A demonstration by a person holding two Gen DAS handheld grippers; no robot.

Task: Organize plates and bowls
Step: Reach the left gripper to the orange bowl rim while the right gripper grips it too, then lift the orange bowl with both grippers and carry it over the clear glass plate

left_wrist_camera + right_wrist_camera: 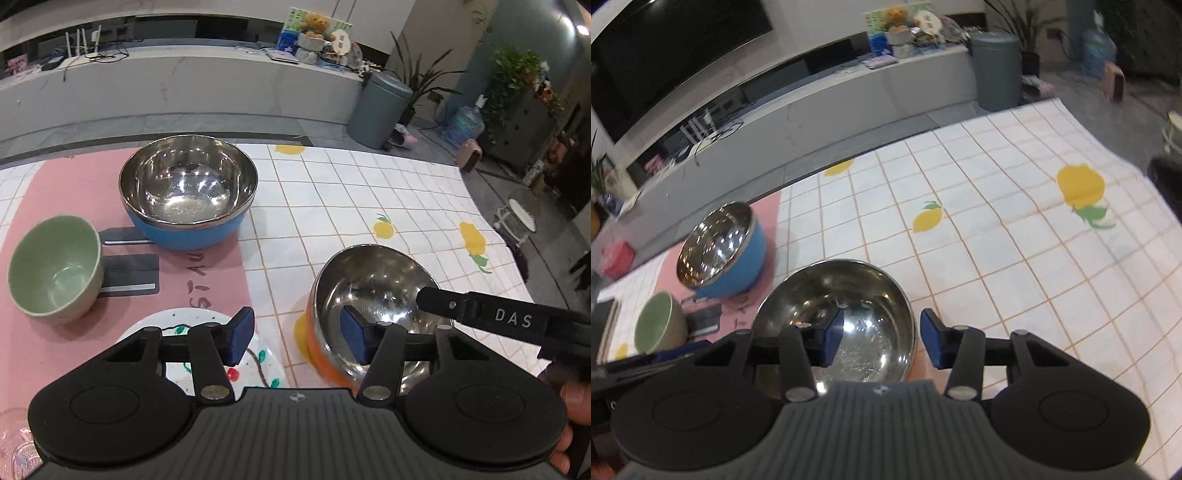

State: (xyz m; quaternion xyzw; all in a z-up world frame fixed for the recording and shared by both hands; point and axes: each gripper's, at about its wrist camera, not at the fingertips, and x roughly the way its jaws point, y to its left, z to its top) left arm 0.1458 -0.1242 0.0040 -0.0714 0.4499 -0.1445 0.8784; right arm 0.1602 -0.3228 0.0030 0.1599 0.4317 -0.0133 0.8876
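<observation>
The orange bowl (pixel 373 314), steel inside and orange outside, serves as the landmark; it stands on the checked lemon tablecloth (pixel 369 192).

In the left wrist view the left gripper (pixel 297 336) hangs just left of this bowl with its fingers partly apart. The right pad (pixel 352 338) shows in front of the bowl's left rim; whether it touches the rim cannot be told. The left pad (pixel 240 338) is over the painted plate (pixel 258 363), which lies just left of the orange bowl at the edge of the pink mat (pixel 207 266). Nothing is pressed between the two pads.

In the right wrist view the right gripper (pixel 882 341) straddles the right wall of the orange bowl (pixel 834 306): its left pad (pixel 833 341) is inside the steel hollow and its right pad (pixel 931 341) is outside, beside the orange wall. The fingers stand at a middling width, and a gap shows between each pad and the wall, so the bowl is between them but not clamped. From the left camera, a black finger of this gripper (pixel 480 308) reaches in over the bowl's right rim.

Farther left of the orange bowl, on the pink mat, sits a green bowl (pixel 55 273), tipped toward the camera. Beyond and to the left of the orange bowl stands the blue bowl (pixel 188 192), upright, also steel-lined, well apart from it.
</observation>
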